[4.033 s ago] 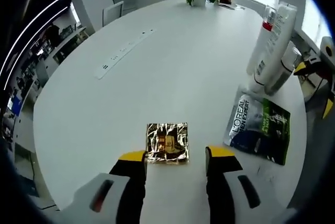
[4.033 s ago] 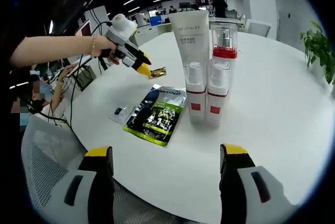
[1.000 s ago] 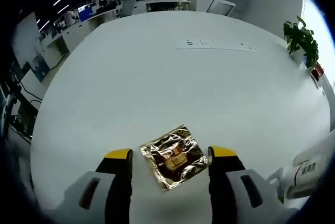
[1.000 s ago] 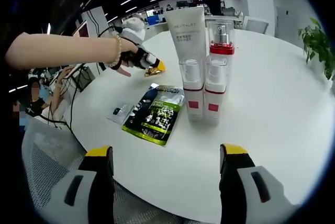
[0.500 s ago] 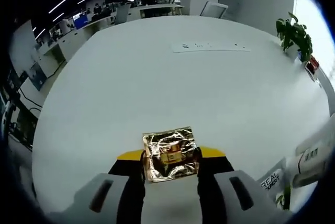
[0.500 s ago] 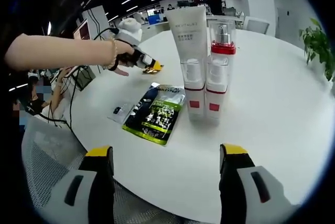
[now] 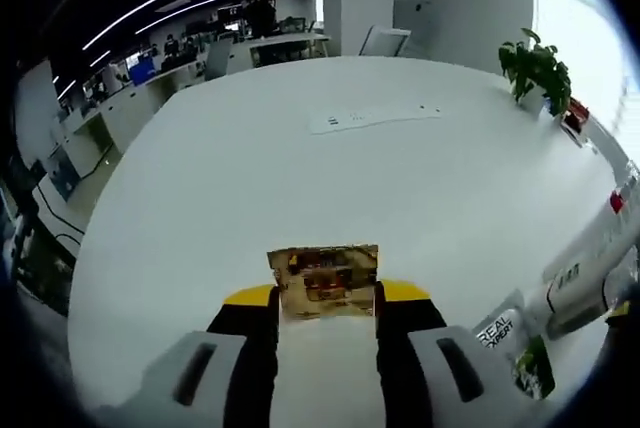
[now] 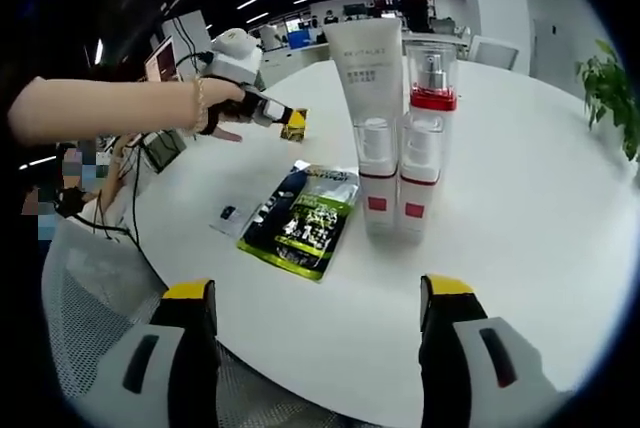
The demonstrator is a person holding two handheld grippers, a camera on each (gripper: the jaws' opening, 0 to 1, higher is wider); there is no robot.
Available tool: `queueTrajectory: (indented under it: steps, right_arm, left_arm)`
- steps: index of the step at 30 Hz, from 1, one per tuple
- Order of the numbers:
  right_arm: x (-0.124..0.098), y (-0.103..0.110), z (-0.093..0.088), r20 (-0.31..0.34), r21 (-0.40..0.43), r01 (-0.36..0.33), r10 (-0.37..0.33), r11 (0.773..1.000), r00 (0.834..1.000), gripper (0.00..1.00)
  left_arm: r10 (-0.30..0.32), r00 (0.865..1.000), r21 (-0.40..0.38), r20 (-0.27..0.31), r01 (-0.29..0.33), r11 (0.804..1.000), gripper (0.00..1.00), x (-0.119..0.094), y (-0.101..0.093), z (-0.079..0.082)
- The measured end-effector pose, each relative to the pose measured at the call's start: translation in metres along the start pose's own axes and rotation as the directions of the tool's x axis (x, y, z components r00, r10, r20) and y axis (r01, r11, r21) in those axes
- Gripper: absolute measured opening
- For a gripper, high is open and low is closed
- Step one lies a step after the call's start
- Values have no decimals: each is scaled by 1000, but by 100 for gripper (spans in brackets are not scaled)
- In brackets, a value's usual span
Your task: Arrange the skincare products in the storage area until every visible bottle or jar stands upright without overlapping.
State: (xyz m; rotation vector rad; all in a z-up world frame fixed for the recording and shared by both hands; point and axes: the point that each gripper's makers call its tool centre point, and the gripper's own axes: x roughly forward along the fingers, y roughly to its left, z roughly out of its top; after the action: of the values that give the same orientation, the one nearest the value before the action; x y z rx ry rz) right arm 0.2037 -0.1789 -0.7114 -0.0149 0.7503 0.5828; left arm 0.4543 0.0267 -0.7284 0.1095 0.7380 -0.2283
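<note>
Gold foil sachet (image 7: 323,278): pinched between the yellow-tipped jaws of the left claw (image 7: 325,298), lifted clear of the table; in the right gripper view it appears as a small gold square (image 8: 293,124) at the tip of that claw, above the far left part of the table.
Left claw: closed on the sachet's two side edges; in the right gripper view it (image 8: 283,119) is held by a person's hand (image 8: 222,103) reaching in from the left.
Table (image 7: 300,178): round, white, with a flat white strip (image 7: 374,118) lying toward its far side and a potted plant (image 7: 533,68) at the far right edge.
Small clear packet (image 8: 229,216): flat on the table, just left of the dark pouch.
Dark green-printed pouch (image 8: 303,216): lying flat, left of the upright bottles; its corner also shows at the lower right of the left gripper view (image 7: 520,353).
White tube (image 8: 364,58): upright, behind the left pump bottle.
Two clear pump bottles with red bands (image 8: 397,183): upright, side by side and touching.
Right claw (image 8: 317,323): jaws wide apart, holding nothing, at the near table edge.
</note>
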Motion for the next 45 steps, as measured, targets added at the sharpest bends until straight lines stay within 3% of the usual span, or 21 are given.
queueTrajectory:
  steps: [1, 11, 16, 21, 29, 33, 39, 41, 45]
  right_arm:
    - [0, 0, 1, 3, -3, 0, 0, 1000, 1000, 84]
    - [-2, 2, 6, 25, -20, -2, 2, 1000, 1000, 82]
    - [-8, 4, 16, 68, 4, -18, 18, 1000, 998, 81]
    - [-15, 11, 30, 97, -21, -32, 34, 999, 995, 78]
    - [-22, 26, 69, 220, 10, -106, 101, 994, 970, 72]
    - [-23, 38, 85, 283, 15, -172, 161, 985, 946, 61]
    - [-20, 46, 101, 318, 40, -215, 192, 976, 929, 50]
    - [-19, 55, 109, 334, 29, -249, 225, 968, 915, 43]
    - [-12, 66, 121, 342, 1, -261, 245, 965, 907, 32]
  left_arm:
    - [-6, 1000, 12, 5, 6, 1000, 33, -13, -8, -1]
    - [-38, 999, 26, 32, 37, 999, 33, -36, -15, -4]
    - [-62, 996, 48, 64, 59, 997, 33, -58, -24, -3]
    - [-96, 990, 103, 102, 85, 991, 33, -84, -38, 5]
    - [-156, 978, 162, 141, 132, 978, 33, -119, -57, 4]
    - [-201, 966, 229, 165, 161, 960, 33, -135, -69, 0]
    - [-219, 962, 240, 166, 176, 955, 34, -152, -76, -13]
    - [-226, 959, 254, 171, 179, 951, 33, -160, -79, -15]
    - [-232, 956, 268, 178, 180, 946, 34, -173, -84, -20]
